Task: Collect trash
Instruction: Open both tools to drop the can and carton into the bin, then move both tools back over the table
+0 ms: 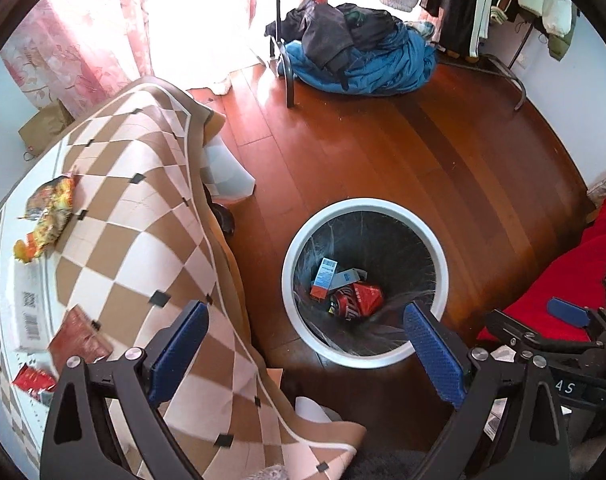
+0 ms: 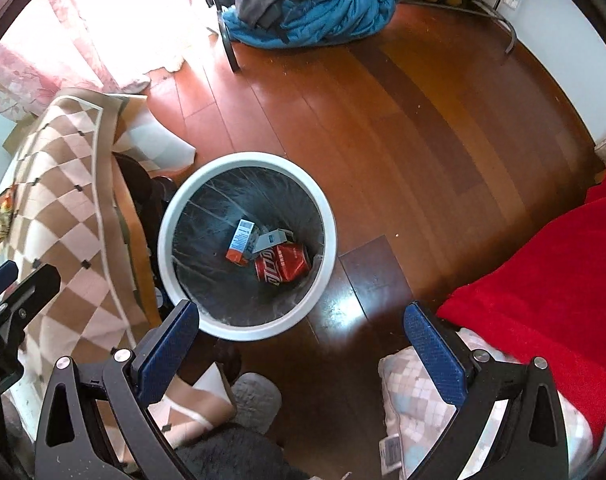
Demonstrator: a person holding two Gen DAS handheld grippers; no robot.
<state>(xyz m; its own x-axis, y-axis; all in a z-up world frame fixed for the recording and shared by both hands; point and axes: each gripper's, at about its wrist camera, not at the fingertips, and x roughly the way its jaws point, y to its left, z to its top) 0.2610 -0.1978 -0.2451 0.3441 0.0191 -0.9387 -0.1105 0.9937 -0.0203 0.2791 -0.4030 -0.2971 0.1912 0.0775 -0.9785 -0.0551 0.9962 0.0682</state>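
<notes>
Two small cartons and a crushed red Coca-Cola can lie in my round white-rimmed bin with its black liner, standing on reddish wood flooring. Both my left gripper and right gripper hang wide apart, empty. More wrappers, including a yellow snack packet, wait on the checked brown-and-cream tablecloth.
</notes>
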